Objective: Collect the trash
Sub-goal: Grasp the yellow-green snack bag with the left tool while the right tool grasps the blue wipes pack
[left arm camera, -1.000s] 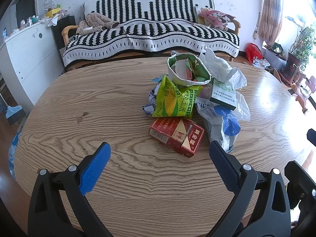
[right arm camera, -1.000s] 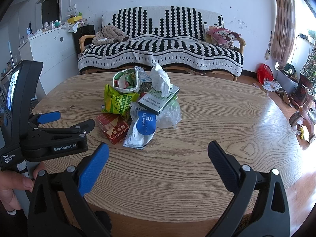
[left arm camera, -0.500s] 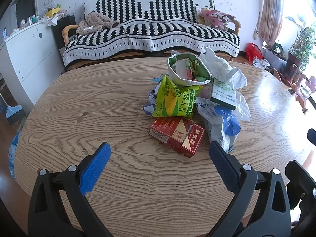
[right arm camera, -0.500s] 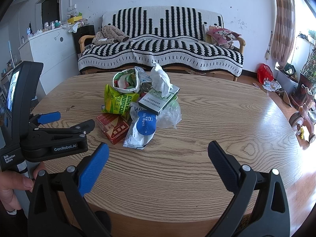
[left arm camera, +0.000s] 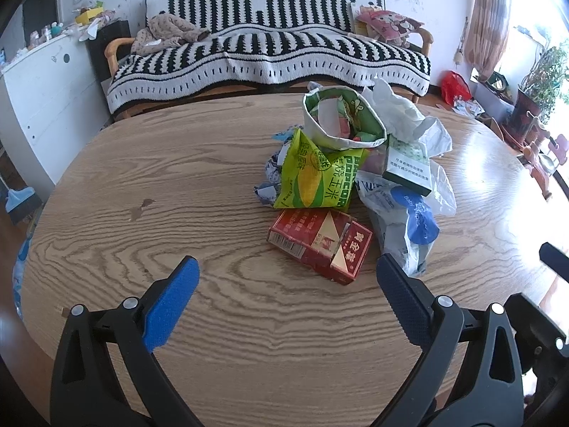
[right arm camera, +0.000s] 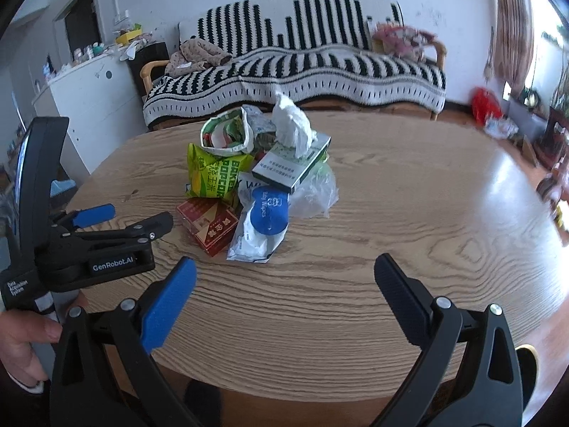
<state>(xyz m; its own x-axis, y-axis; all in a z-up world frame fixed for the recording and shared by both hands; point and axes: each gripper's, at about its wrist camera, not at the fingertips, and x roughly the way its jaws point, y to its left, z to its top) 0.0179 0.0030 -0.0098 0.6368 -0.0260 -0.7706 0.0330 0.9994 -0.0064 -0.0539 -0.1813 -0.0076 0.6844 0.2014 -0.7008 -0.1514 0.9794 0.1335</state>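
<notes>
1. Trash pile (left arm camera: 355,178): heaped on the round wooden table (left arm camera: 177,185), right of centre in the left wrist view, at about 1 o'clock from the left gripper (left arm camera: 286,286).
2. Contents: an open green-and-white pouch (left arm camera: 343,119) at the 12 o'clock edge, a yellow-green popcorn bag (left arm camera: 320,181) leaning against it, a red carton (left arm camera: 320,242) at 6 o'clock, a wipes pack with a blue lid (left arm camera: 409,224) at 4 o'clock, and a green-and-white box (left arm camera: 409,167) resting on clear plastic with crumpled tissue (left arm camera: 398,114) behind it.
3. Left gripper: jaws spread wide, holding nothing, low over bare wood just short of the red carton. That carton is the nearest item, so it is probably the first pick.
4. Right gripper (right arm camera: 284,281): jaws likewise spread and empty, with the pile at 11 o'clock, well apart. The spread suits a bulky carton.
5. Status: nothing collected yet. No bin is visible; the open pouch may serve as a receptacle.
</notes>
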